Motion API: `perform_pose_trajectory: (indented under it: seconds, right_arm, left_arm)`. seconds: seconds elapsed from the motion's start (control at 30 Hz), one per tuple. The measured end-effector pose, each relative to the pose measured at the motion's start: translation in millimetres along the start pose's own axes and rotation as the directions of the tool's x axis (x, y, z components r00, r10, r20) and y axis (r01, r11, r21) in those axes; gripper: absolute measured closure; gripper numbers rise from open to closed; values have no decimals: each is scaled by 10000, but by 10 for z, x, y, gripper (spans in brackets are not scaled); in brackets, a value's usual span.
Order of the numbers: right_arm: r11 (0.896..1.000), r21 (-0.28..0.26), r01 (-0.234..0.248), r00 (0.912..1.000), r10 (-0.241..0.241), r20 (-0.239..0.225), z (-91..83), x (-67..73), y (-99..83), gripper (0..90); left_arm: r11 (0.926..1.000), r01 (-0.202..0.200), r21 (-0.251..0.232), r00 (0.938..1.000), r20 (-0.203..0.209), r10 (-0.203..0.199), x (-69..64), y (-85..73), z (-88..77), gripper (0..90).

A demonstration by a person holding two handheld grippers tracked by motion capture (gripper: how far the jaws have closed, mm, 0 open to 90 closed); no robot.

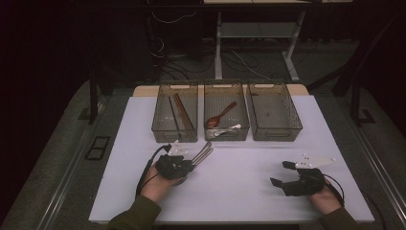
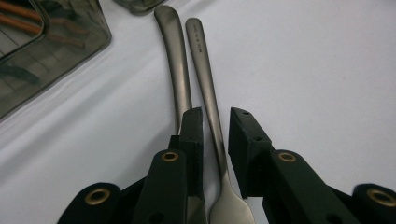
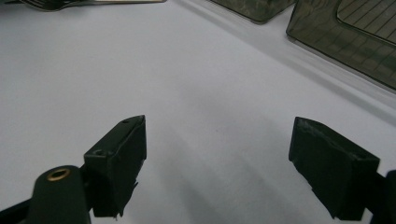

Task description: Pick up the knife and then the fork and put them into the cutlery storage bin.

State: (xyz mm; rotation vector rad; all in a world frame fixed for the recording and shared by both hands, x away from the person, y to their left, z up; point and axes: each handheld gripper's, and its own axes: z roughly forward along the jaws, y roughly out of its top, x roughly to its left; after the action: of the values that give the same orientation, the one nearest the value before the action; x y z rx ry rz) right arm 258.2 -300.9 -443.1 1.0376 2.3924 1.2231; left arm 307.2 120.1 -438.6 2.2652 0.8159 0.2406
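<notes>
Behind the clear right bin (image 1: pixel 274 112), left claw (image 2: pixel 215 122) straddles a fork (image 2: pixel 212 102); right claw (image 3: pixel 217 163) gapes.

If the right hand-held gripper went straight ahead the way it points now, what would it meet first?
Bare white table first; the right hand-held gripper has open jaws with nothing between them. Farther on, probably the fork near the far edge, though depth is unclear.

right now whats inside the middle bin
The middle bin holds a brown wooden spoon lying at a slant and a white spoon near the front wall. The tinted wall dims the bottom, so anything small beneath them cannot be made out.
</notes>
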Motion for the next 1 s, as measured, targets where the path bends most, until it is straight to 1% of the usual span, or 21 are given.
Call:
perform_pose_trajectory:
  seconds: [0.03, 0.07, 0.1, 0.2, 0.37, 0.5, 0.57, 0.6, 0.63, 0.7, 0.87, 1.0]
  right_arm:
    - [10000, -3, 3, 10000, -3, 4, 0, 1, 0, 189]
    - [10000, 7, 7, 10000, -7, -2, 0, 0, 0, 189]
    - [10000, 14, 5, 10000, -5, -3, 1, 1, 0, 189]
    - [10000, 21, 13, 10000, -13, -8, 2, 1, 0, 189]
    - [10000, 27, 1, 10000, -1, -16, 5, 0, 0, 189]
    - [10000, 24, 16, 10000, -16, -33, 8, 2, 0, 189]
    - [10000, 25, 8, 10000, -8, -39, 9, 3, 0, 189]
    - [10000, 24, 4, 10000, -4, -32, 9, 2, 0, 189]
    - [10000, 21, -8, 10000, 8, -35, 10, 2, 0, 189]
    - [10000, 11, 10, 10000, -10, -39, 14, 2, -1, 189]
    - [10000, 18, 0, 10000, 0, -47, 10, 3, 1, 189]
    - [10000, 11, 12, 10000, -12, -27, 10, -2, 0, 189]
  left_arm:
    - [10000, -51, 61, 10000, 57, 51, 1, 1, 7, 749]
    - [10000, 12, 62, 9999, 102, -13, -5, -1, 17, 754]
    - [10000, -52, 77, 9999, 142, 51, -7, 0, 27, 759]
    - [9998, -48, 187, 9998, 209, 44, -18, -5, 47, 769]
    - [9999, -3, 160, 9998, 181, 1, -13, -17, 55, 788]
    - [9997, -177, 157, 9998, 122, 175, -21, -18, 60, 796]
    - [9997, -162, 183, 9998, 84, 161, -40, -18, 62, 804]
    - [9993, -293, 221, 9996, 54, 292, -43, -13, 61, 809]
    - [9993, -305, 200, 9995, 54, 304, -45, -14, 63, 812]
    - [9997, -131, 190, 9998, 142, 128, -37, -12, 64, 822]
    - [9997, -152, 175, 9992, 369, 145, -31, -11, 67, 841]
    - [9999, -87, 68, 9981, 617, 83, 13, -23, 70, 840]
